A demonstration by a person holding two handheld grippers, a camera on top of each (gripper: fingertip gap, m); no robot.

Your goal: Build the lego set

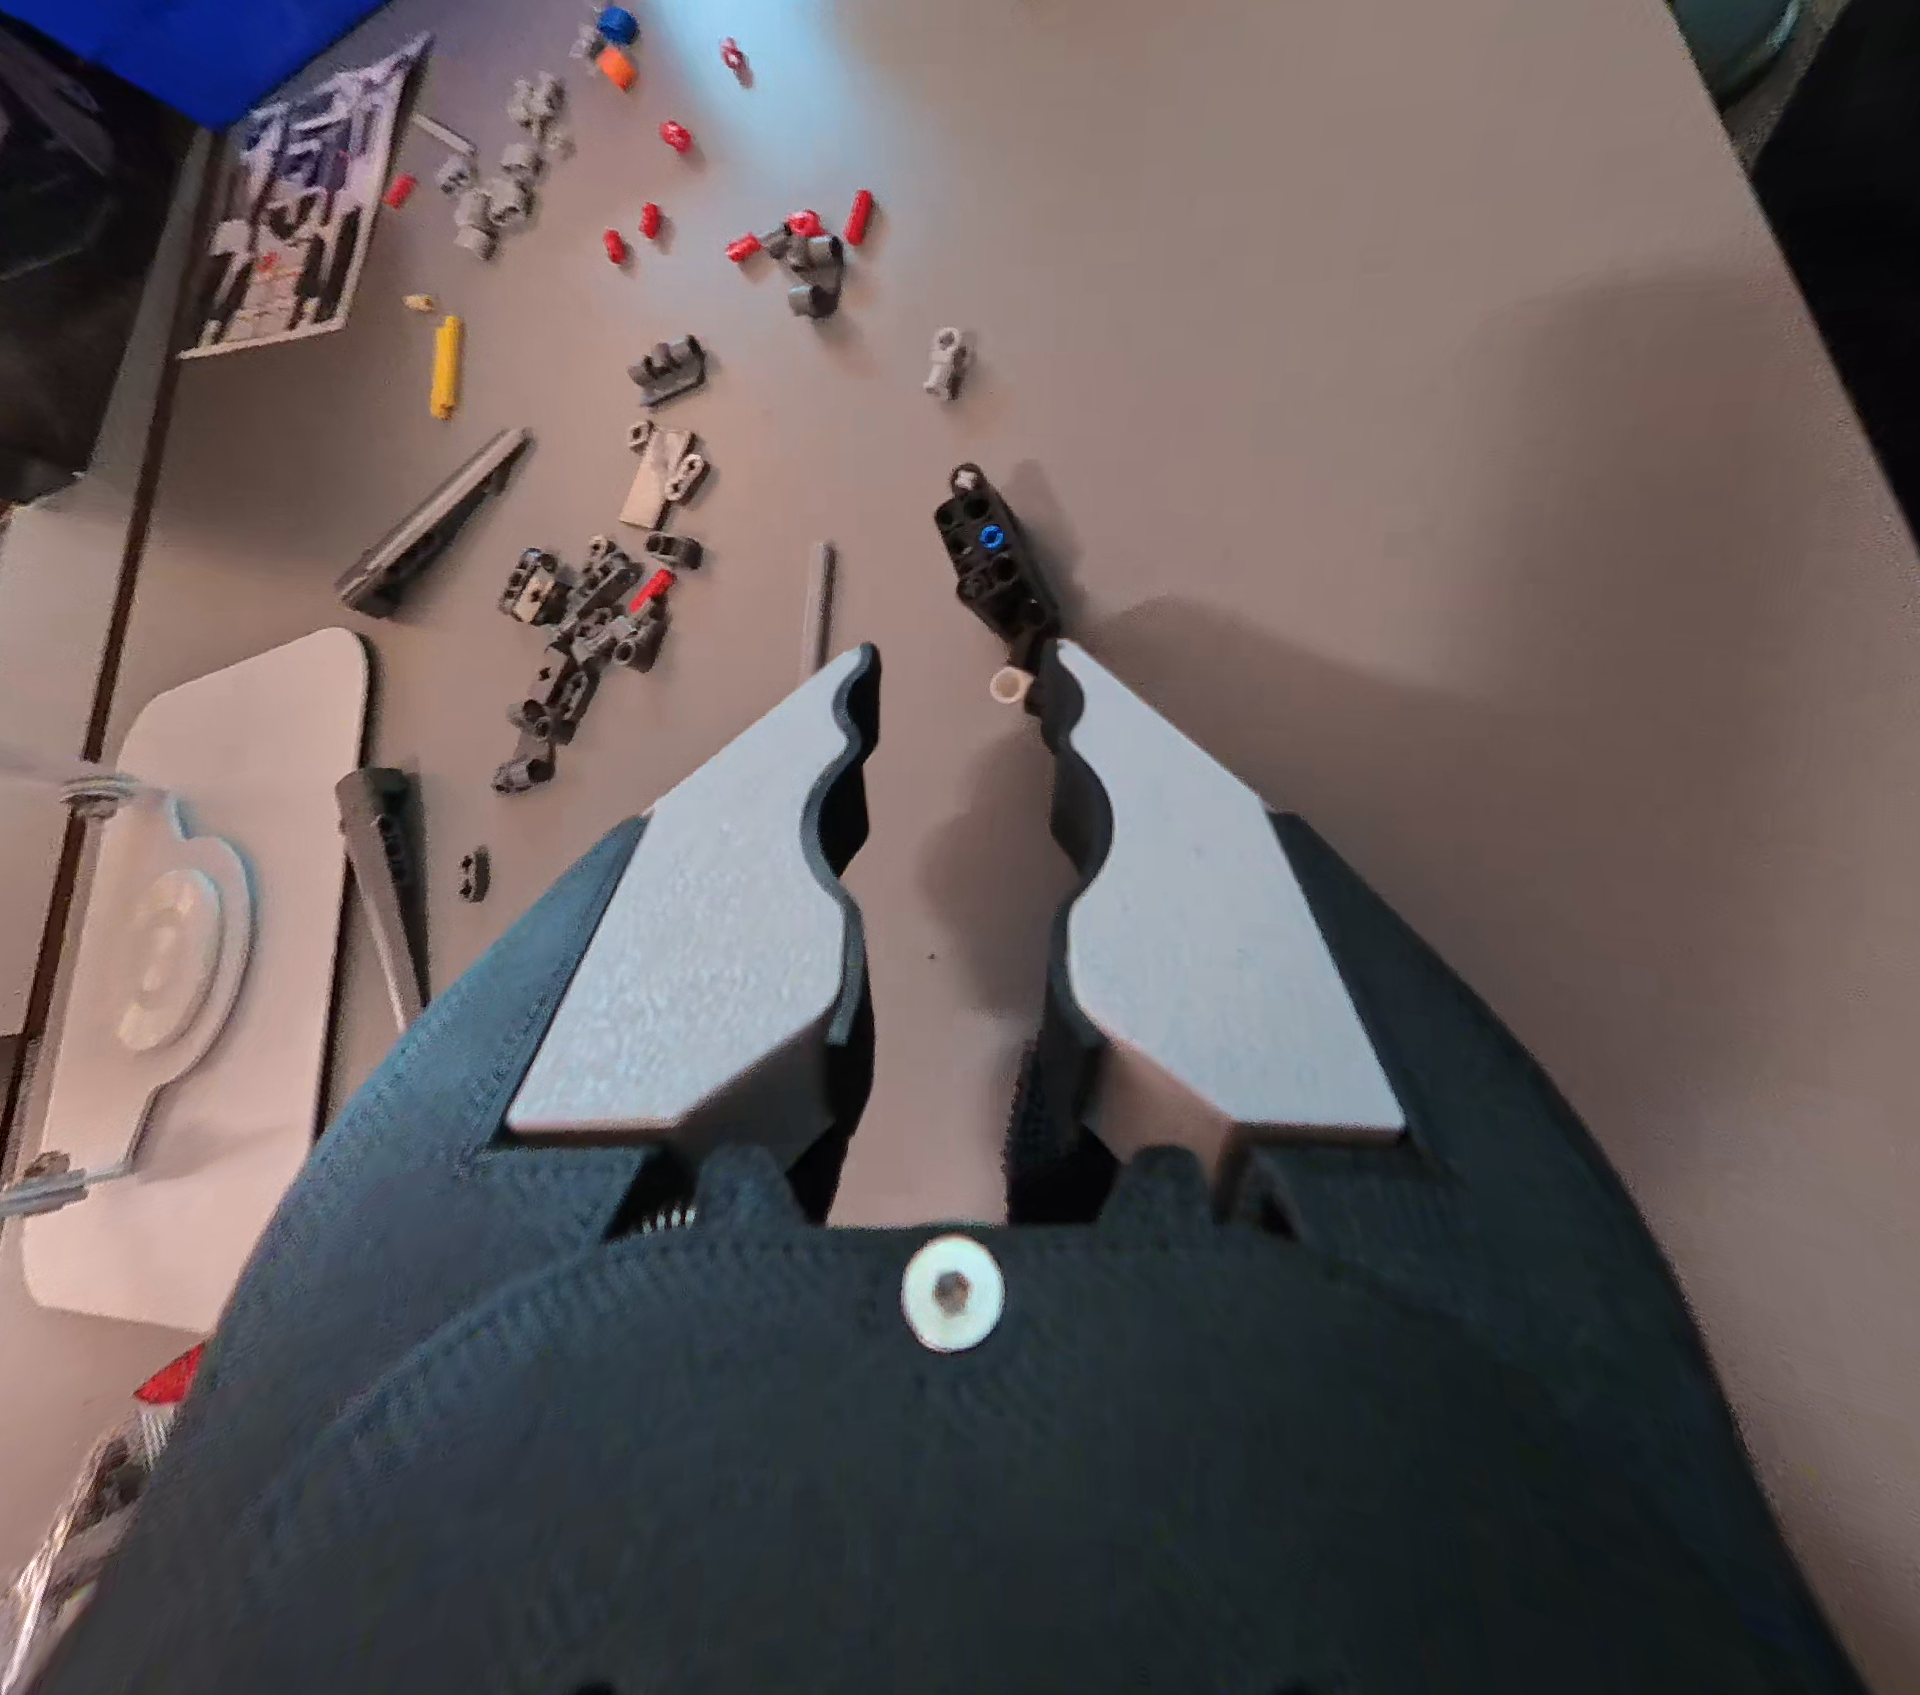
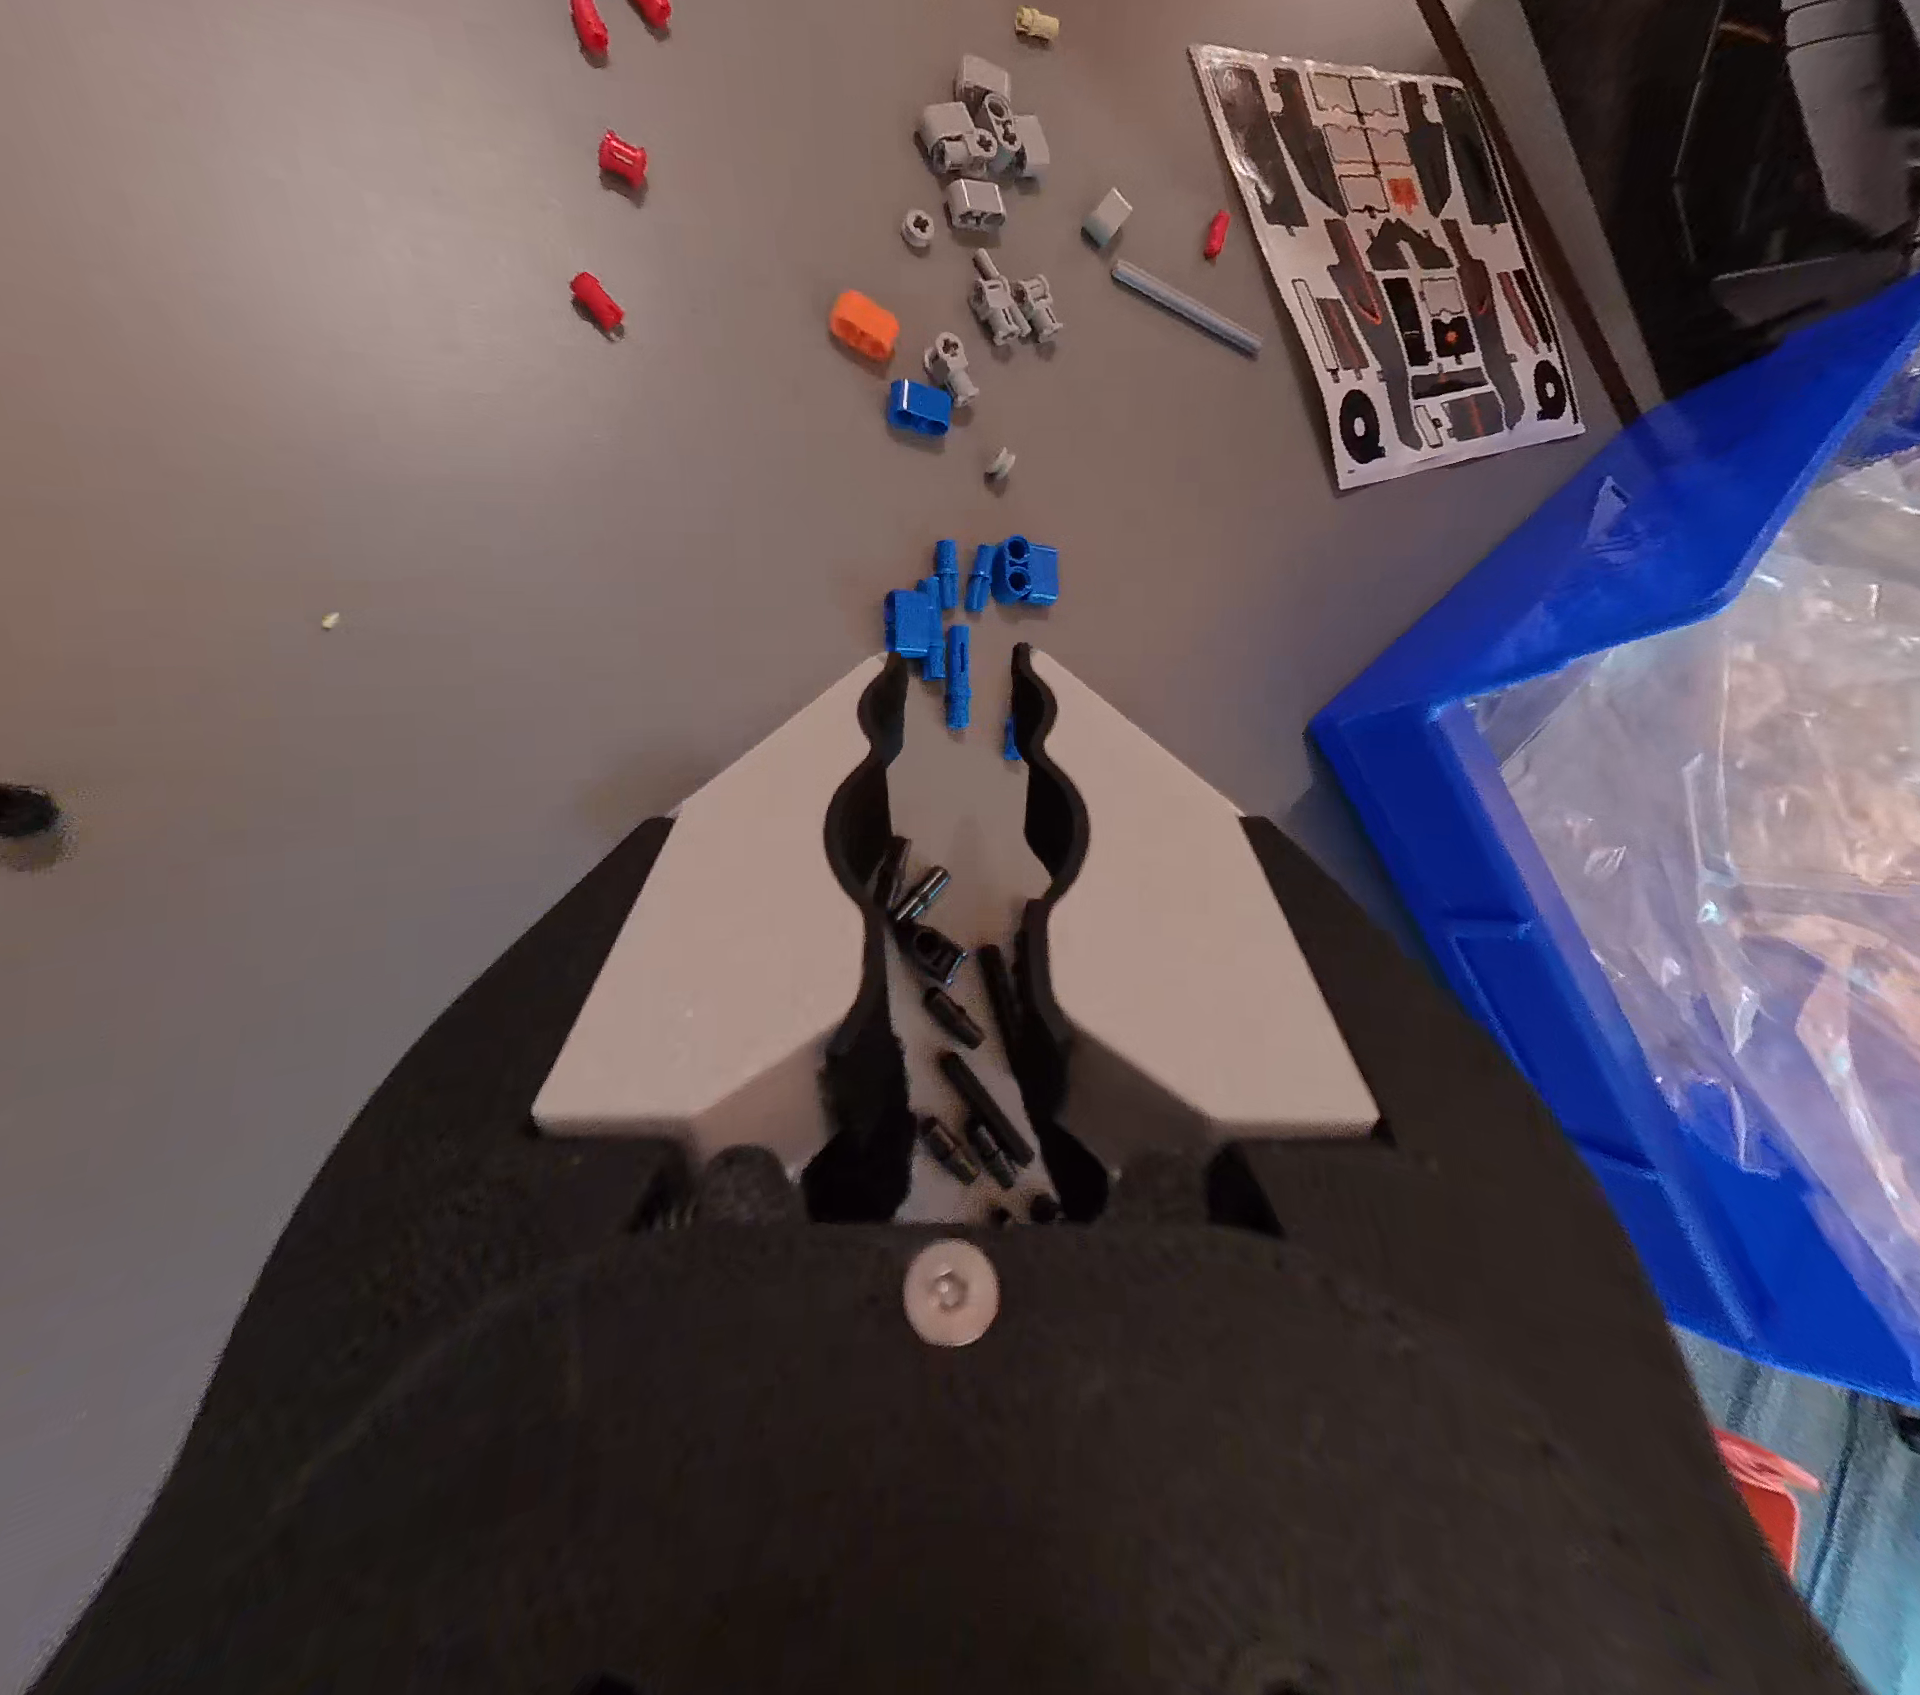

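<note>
Blue pin (image 2: 958, 674) between open right fingers (image 2: 1039, 700)

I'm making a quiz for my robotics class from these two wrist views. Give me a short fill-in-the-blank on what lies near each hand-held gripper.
1. The loose pin lying on the table between the open fingers of the right hand-held gripper is coloured ____.
2. To the right of that gripper stands a blue ____ with clear plastic bags inside.
3. The black holed block beyond the fingertips of the left hand-held gripper carries one pin coloured ____.

Missing words: blue; bin; blue
</note>
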